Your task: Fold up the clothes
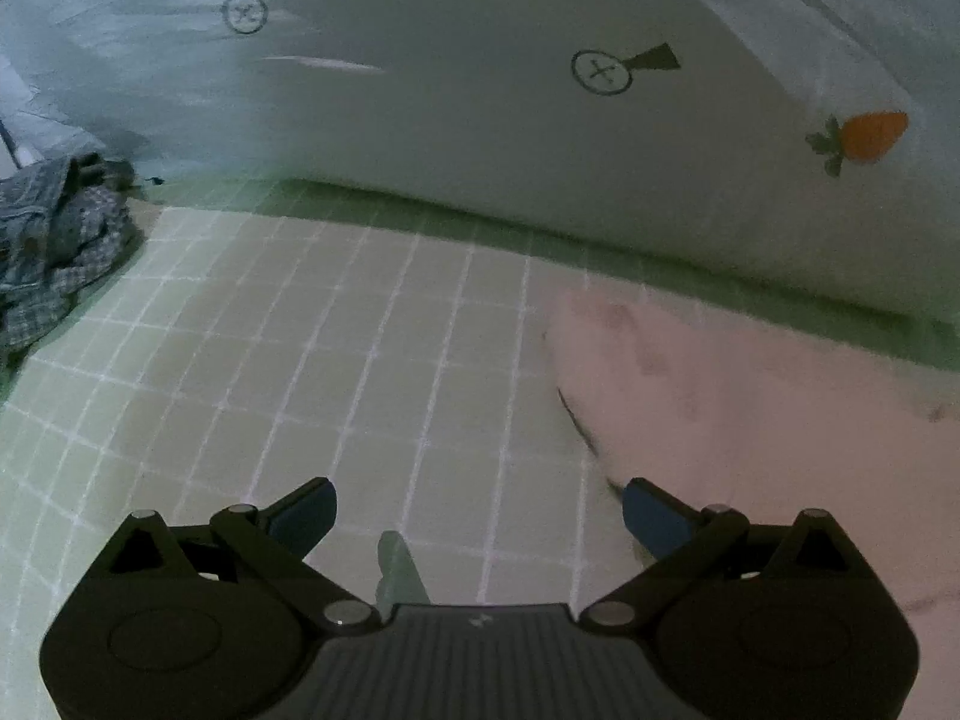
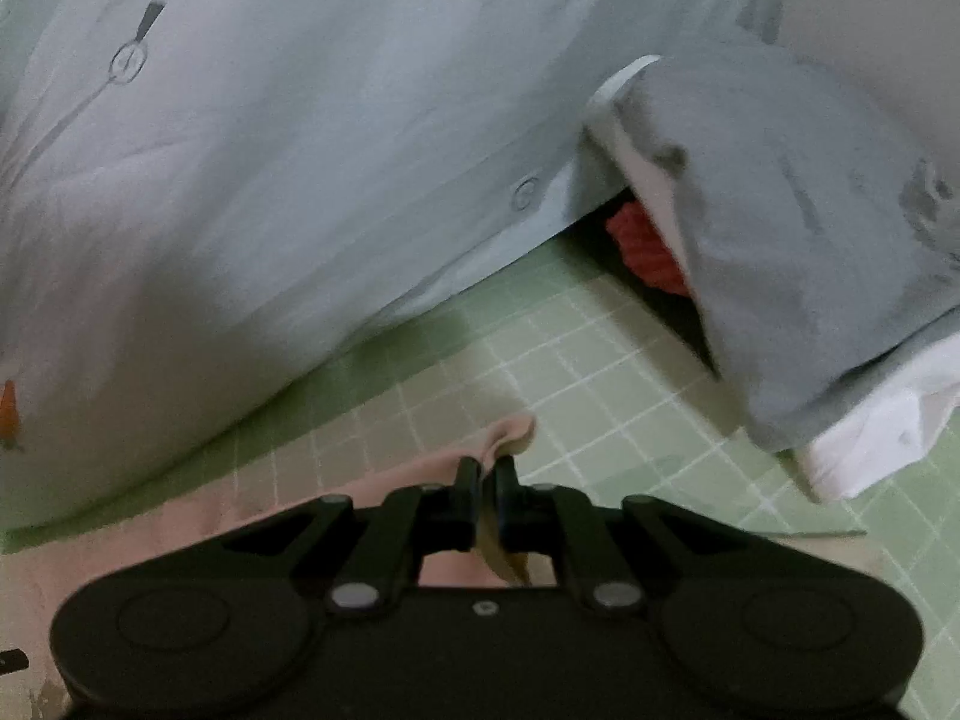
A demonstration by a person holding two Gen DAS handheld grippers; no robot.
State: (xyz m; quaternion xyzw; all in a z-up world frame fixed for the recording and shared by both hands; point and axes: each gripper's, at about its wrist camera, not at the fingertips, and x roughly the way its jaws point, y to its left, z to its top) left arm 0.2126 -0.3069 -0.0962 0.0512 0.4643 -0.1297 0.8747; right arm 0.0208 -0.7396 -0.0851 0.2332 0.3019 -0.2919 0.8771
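A pale pink garment (image 1: 750,408) lies on the green gridded mat (image 1: 336,348), at the right of the left wrist view. My left gripper (image 1: 477,507) is open and empty over the mat, its right finger next to the garment's left edge. In the right wrist view my right gripper (image 2: 486,474) is shut on a corner of the pink garment (image 2: 510,432), which bunches up between the fingertips and trails to the lower left.
A large white quilt (image 1: 480,90) with a carrot print (image 1: 870,135) lies along the mat's far side. A crumpled blue checked garment (image 1: 60,234) sits at the left. A folded grey and white pile (image 2: 810,276) with something red (image 2: 645,246) behind it lies at the right.
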